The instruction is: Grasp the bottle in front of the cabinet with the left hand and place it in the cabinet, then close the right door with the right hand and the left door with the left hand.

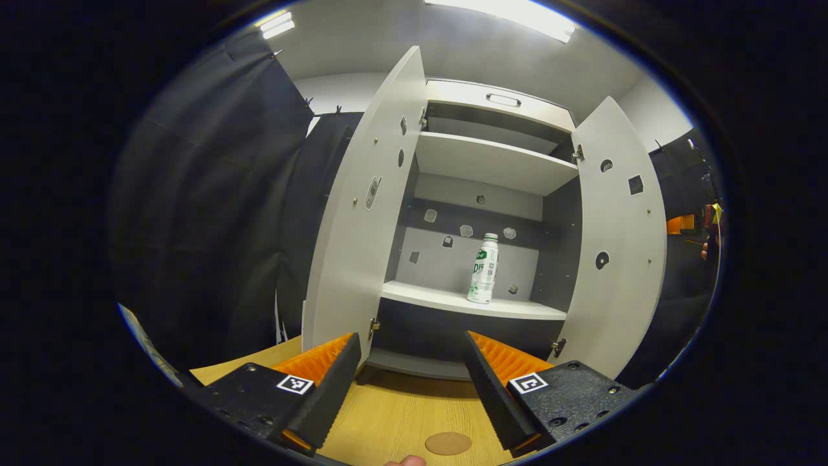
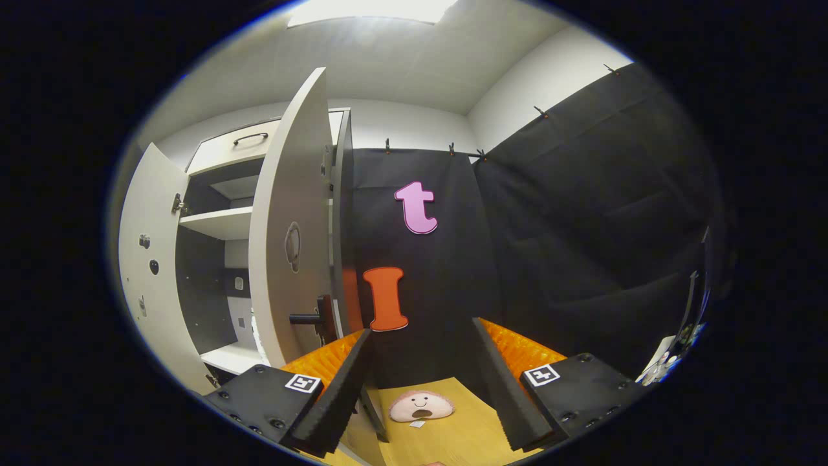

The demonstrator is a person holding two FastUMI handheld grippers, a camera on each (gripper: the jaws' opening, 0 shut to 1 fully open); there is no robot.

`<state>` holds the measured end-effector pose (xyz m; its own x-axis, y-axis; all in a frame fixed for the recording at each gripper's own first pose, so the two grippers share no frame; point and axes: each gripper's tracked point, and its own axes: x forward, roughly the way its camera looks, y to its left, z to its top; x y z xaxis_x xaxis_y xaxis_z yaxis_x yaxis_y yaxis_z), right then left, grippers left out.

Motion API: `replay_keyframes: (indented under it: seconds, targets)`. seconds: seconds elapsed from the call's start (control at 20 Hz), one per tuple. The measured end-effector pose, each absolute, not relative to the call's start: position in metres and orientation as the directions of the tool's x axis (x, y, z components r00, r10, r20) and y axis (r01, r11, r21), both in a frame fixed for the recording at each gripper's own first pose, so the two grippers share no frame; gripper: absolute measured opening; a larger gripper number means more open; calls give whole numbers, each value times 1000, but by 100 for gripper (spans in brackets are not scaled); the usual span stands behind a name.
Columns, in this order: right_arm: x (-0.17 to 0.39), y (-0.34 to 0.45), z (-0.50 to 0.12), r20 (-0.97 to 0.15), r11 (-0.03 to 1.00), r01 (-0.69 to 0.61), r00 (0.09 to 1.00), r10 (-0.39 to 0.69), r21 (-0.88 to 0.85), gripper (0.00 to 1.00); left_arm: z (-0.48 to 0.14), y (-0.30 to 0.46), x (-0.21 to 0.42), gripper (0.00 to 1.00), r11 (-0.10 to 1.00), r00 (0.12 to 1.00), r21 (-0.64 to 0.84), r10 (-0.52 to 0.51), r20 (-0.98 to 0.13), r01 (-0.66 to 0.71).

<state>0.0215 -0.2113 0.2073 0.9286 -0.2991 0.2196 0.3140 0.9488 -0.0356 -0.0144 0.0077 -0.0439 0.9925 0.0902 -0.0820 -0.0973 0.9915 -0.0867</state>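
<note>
Pale grey laminate covers the cabinet (image 1: 491, 162), which stands with both doors swung wide in the left gripper view. Going left to right there: the left door (image 1: 362, 220) leans out toward the camera, then the open interior with its upper shelf (image 1: 491, 160) and lower shelf (image 1: 472, 301), then the right door (image 1: 621, 246). The bottle (image 1: 484, 269), white with green print and a white cap, stands upright on the lower shelf, right of centre, touching neither door. Below, the left gripper (image 1: 412, 382) sits in front of the cabinet over the wooden table (image 1: 394, 414) with its jaws spread wide, nothing between them. A round brown disc (image 1: 448, 443) lies on the table just under the gap.

In the right gripper view, from the left: one door (image 2: 145, 259) seen from inside, a slice of the shelves (image 2: 217, 223), then the other door (image 2: 288, 226) nearly edge-on, with a dark handle (image 2: 314, 318) sticking out from its lower part. The right gripper (image 2: 420, 382) is just right of that door, jaws apart and holding nothing, facing the black cloth. Between its fingers, a small pink plush with a smiling face (image 2: 422, 406) rests on the table (image 2: 453, 433)
</note>
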Motion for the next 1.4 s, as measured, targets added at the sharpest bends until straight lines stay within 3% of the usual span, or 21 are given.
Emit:
replay_keyframes:
  seconds: [0.15,0.2,0.25,0.3,0.35,0.45,0.5,0.55,1.2,1.25,1.4]
  targets:
    - [25,-206,205,222,943,324,927,-301,-76,98,-45,9,-16,95,992,991,-74,97,-87,-104]
    - [25,-206,205,229,938,337,923,-310,-87,88,-45,8,-16,95,993,992,-69,94,-85,-100]
    - [25,-205,206,239,935,343,919,-314,-92,96,-45,7,-18,95,994,993,-64,88,-84,-94]
    - [27,-202,207,244,935,341,919,-310,-95,89,-45,7,-18,95,994,993,-61,85,-82,-91]
    - [26,-200,207,248,935,341,918,-308,-101,95,-43,7,-18,95,994,994,-62,83,-77,-87]
    - [26,-193,205,244,936,331,924,-295,-122,95,-40,5,-17,95,994,995,-67,77,-66,-81]
    - [25,-188,204,237,939,321,929,-286,-125,86,-37,4,-15,95,995,996,-71,70,-60,-74]
    - [28,-180,203,229,947,300,936,-268,-116,95,-37,4,-15,95,995,997,-76,63,-55,-67]
    - [61,-76,182,176,992,52,984,-31,-117,93,-27,29,-22,95,992,993,-63,108,-40,-110]
    - [64,-71,180,171,994,38,985,-19,-106,87,-26,31,-24,95,992,993,-60,110,-38,-112]
    - [72,-55,171,132,993,-42,990,57,-112,94,-26,36,-24,95,991,992,-49,124,-38,-125]
